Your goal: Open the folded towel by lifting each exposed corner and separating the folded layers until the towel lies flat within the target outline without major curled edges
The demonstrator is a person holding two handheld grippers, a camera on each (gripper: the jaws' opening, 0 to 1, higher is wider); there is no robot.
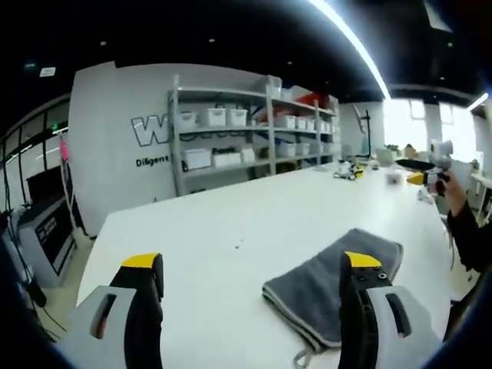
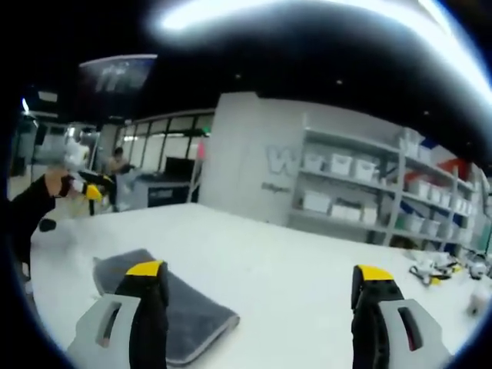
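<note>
Yellow-tipped jaws of my left gripper [image 1: 254, 269] stand wide apart, gripping nothing, above a white table [image 1: 231, 223]. My right gripper [image 2: 261, 280] is equally spread and empty. Between them, the folded grey towel [image 1: 330, 284] lies flat on the table, untouched. Risk, as I judge it: pinching several layers together, which would drag the whole fold instead of peeling one corner.

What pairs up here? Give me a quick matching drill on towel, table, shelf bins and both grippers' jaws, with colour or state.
Things:
1. towel
2. table
3. shelf bins
4. left gripper and right gripper

States:
A. bare white top
B. jaws open, holding nothing
C. grey, folded
D. white, in rows on a rack

Pairs: 1-C, 2-A, 3-D, 4-B
</note>
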